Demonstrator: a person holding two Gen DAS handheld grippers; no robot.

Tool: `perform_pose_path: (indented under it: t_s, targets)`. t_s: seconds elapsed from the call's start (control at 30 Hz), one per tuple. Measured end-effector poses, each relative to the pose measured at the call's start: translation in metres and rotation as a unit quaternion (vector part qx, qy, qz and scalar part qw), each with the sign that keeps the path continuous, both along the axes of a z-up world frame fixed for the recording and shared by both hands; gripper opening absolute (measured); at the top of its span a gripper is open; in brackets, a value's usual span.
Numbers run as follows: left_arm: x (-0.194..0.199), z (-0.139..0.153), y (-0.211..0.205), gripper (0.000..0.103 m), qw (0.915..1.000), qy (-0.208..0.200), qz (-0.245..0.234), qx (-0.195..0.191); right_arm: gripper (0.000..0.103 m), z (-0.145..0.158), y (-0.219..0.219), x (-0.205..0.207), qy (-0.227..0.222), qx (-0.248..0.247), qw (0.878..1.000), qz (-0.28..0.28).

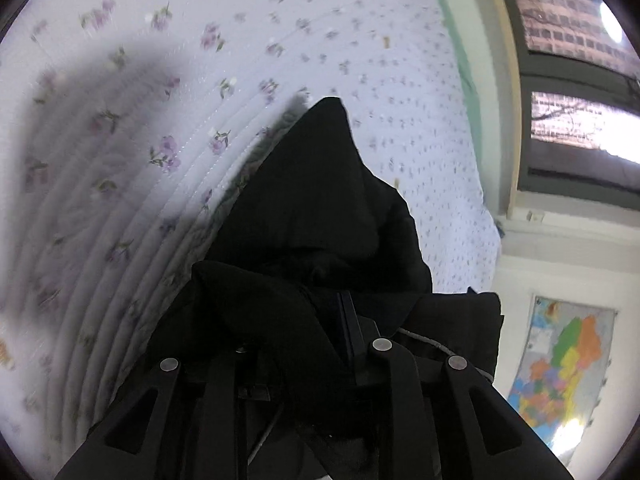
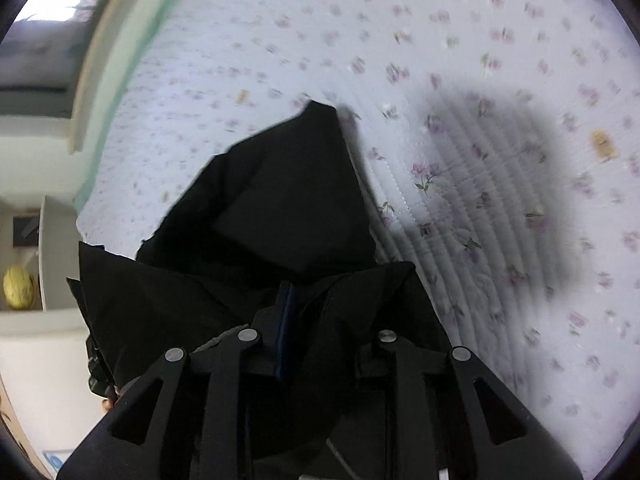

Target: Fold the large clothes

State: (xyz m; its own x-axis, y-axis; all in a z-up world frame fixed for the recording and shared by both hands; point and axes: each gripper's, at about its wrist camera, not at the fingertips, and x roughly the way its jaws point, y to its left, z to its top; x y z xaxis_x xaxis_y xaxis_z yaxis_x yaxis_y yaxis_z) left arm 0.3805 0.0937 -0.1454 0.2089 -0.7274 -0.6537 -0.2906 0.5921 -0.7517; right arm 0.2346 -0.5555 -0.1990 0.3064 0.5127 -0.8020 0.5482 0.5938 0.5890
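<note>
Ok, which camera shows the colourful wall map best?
The left wrist view. The map hangs in plain sight on the wall at the lower right, its orange, yellow, green and blue regions easy to tell apart, though slightly blurred. The right wrist view shows no map, only the black garment over the floral quilt.

A bed covered by a white quilted bedspread (image 1: 248, 80) (image 2: 460, 60) with small purple flowers carries the black garment (image 1: 320, 184) (image 2: 280, 200), whose far end reaches the fabric.

Black garment (image 1: 320, 200) over a white quilt (image 1: 280, 40) sprigged with purple flowers
</note>
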Motion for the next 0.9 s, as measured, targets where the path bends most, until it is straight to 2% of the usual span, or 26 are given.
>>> perform_pose_path:
  t_s: [0.07, 0.17, 0.23, 0.3, 0.37, 0.4, 0.43, 0.5, 0.53, 0.57, 0.6, 0.63, 0.7, 0.77, 0.8, 0.83, 0.9]
  targets:
    - [0.002, 0.004, 0.000, 0.024, 0.9998, -0.003, -0.018, 0.002, 0.026, -0.001, -0.003, 0.000, 0.003, 0.012, 1.000, -0.002]
    - [-0.006, 0.031, -0.003, 0.027, 0.9959, -0.041, -0.074, 0.031, 0.030, 0.014, -0.007, -0.004, -0.006, 0.017, 1.000, 0.012]
    - [-0.018, 0.061, -0.005, 0.032, 0.9875, -0.078, -0.128, 0.048, 0.032, 0.038, -0.010, -0.014, -0.022, 0.014, 0.999, 0.027]
    - [-0.032, 0.089, 0.000, 0.038, 0.9807, -0.104, -0.161, 0.043, 0.037, 0.068, -0.015, -0.026, -0.050, 0.010, 0.998, 0.037]
    - [-0.047, 0.117, 0.009, 0.071, 0.9753, -0.127, -0.178, 0.029, 0.040, 0.100, -0.021, -0.041, -0.090, -0.006, 0.995, 0.043]
    - [-0.056, 0.136, 0.016, 0.077, 0.9721, -0.154, -0.175, 0.021, 0.043, 0.120, -0.025, -0.051, -0.120, -0.023, 0.992, 0.043]
    - [-0.062, 0.148, 0.020, 0.079, 0.9694, -0.174, -0.172, 0.019, 0.047, 0.136, -0.028, -0.059, -0.146, -0.034, 0.988, 0.039]
    - [-0.072, 0.173, 0.027, 0.079, 0.9620, -0.214, -0.170, 0.002, 0.075, 0.170, -0.031, -0.074, -0.192, -0.073, 0.978, 0.026]
    - [-0.074, 0.179, 0.028, 0.080, 0.9593, -0.227, -0.168, 0.013, 0.080, 0.180, -0.029, -0.077, -0.201, -0.103, 0.974, 0.026]
    - [-0.074, 0.186, 0.024, 0.081, 0.9559, -0.240, -0.163, 0.048, 0.084, 0.188, -0.025, -0.077, -0.207, -0.133, 0.969, 0.031]
    - [-0.073, 0.189, 0.016, 0.081, 0.9490, -0.248, -0.162, 0.108, 0.084, 0.190, -0.018, -0.072, -0.207, -0.155, 0.965, 0.042]
    - [-0.067, 0.187, 0.005, 0.081, 0.9377, -0.248, -0.170, 0.174, 0.084, 0.186, -0.014, -0.066, -0.200, -0.164, 0.965, 0.049]
    - [-0.052, 0.170, -0.016, 0.081, 0.9168, -0.240, -0.178, 0.265, 0.084, 0.171, -0.004, -0.050, -0.172, -0.189, 0.965, 0.066]
    - [-0.037, 0.149, -0.027, 0.081, 0.9055, -0.238, -0.183, 0.300, 0.084, 0.153, 0.006, -0.034, -0.154, -0.219, 0.959, 0.091]
    - [-0.030, 0.140, -0.030, 0.081, 0.9037, -0.235, -0.184, 0.307, 0.084, 0.142, 0.012, -0.026, -0.144, -0.238, 0.954, 0.111]
    - [-0.021, 0.131, -0.031, 0.081, 0.9054, -0.228, -0.183, 0.308, 0.084, 0.134, 0.015, -0.019, -0.137, -0.248, 0.951, 0.125]
    - [-0.003, 0.111, -0.026, 0.081, 0.9173, -0.216, -0.180, 0.283, 0.084, 0.116, 0.017, -0.004, -0.130, -0.252, 0.947, 0.150]
